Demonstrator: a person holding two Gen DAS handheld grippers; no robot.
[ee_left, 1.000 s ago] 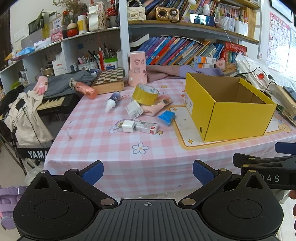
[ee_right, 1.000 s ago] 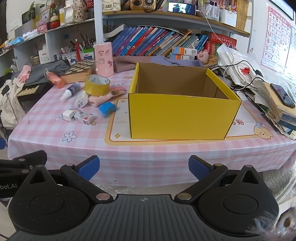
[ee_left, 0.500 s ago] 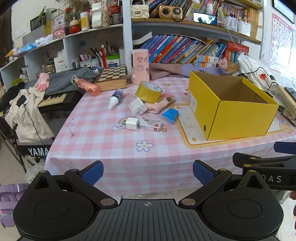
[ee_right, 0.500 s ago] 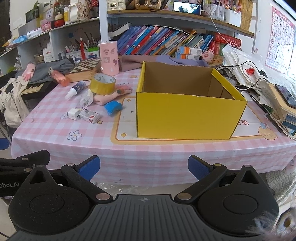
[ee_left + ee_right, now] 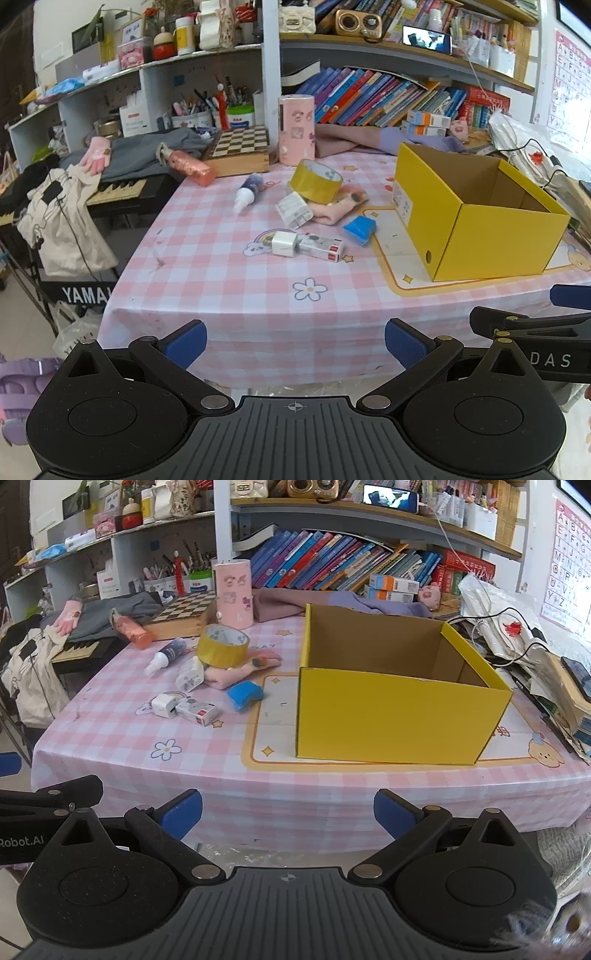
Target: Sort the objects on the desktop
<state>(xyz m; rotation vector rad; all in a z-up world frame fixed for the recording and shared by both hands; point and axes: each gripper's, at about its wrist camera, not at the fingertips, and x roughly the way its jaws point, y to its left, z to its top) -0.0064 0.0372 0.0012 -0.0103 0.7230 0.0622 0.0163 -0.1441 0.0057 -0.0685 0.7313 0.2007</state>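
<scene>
Hovering short of the table's near edge, my left gripper [image 5: 293, 341] and right gripper [image 5: 288, 814] both have their fingers spread wide with nothing between them. On the pink checked tablecloth [image 5: 221, 280] the yellow box [image 5: 399, 709] stands open. Left of it lie a tape roll [image 5: 316, 181], a white charger [image 5: 283, 243] touching a small carton [image 5: 321, 248], a blue piece [image 5: 360, 229], perhaps a sponge, and a little bottle [image 5: 248, 191].

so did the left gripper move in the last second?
Yes. The left gripper backed away from the table: in its own view the yellow box and bookshelf sit lower and look smaller.
</scene>
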